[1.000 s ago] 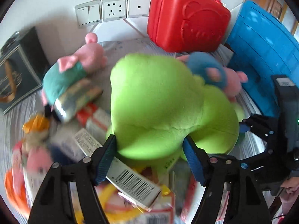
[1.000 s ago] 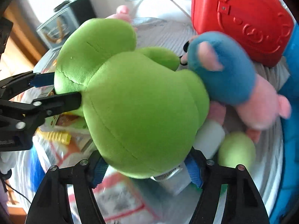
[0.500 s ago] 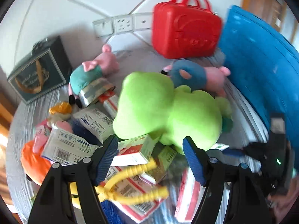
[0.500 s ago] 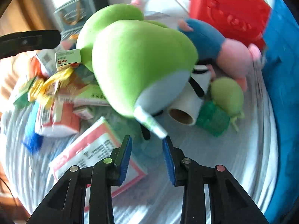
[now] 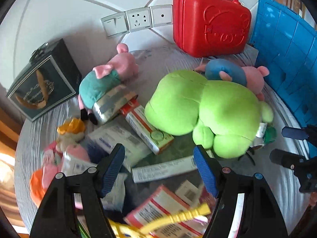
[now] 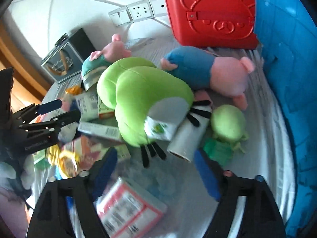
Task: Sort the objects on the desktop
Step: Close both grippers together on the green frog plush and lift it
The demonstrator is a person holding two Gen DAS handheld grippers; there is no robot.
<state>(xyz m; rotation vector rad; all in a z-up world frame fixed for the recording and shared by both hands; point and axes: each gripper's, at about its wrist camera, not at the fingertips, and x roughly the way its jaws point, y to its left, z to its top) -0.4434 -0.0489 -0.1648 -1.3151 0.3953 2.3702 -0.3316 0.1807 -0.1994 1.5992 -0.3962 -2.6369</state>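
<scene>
A big green plush toy [image 5: 208, 109] lies on the grey table among scattered boxes; it also shows in the right wrist view [image 6: 142, 95]. A pink pig plush in blue [image 5: 235, 75] lies behind it, and another pink pig plush in teal [image 5: 105, 79] lies to the left. My left gripper [image 5: 159, 168] is open and empty, above medicine boxes [image 5: 142, 127] just in front of the green plush. My right gripper [image 6: 154, 174] is open and empty, in front of the plush and a white roll [image 6: 188, 138].
A red toy suitcase [image 5: 210, 19] stands at the back by the wall sockets. A blue crate [image 5: 287, 55] bounds the right side. A dark box [image 5: 43, 83] stands at the back left. A small green plush [image 6: 227, 123] lies right of the roll. A yellow clip [image 5: 178, 218] lies near.
Both grippers let go of the green plush and drew back from it. The plush now rests on the table. The right gripper, half shut half a second ago, has opened wide.
</scene>
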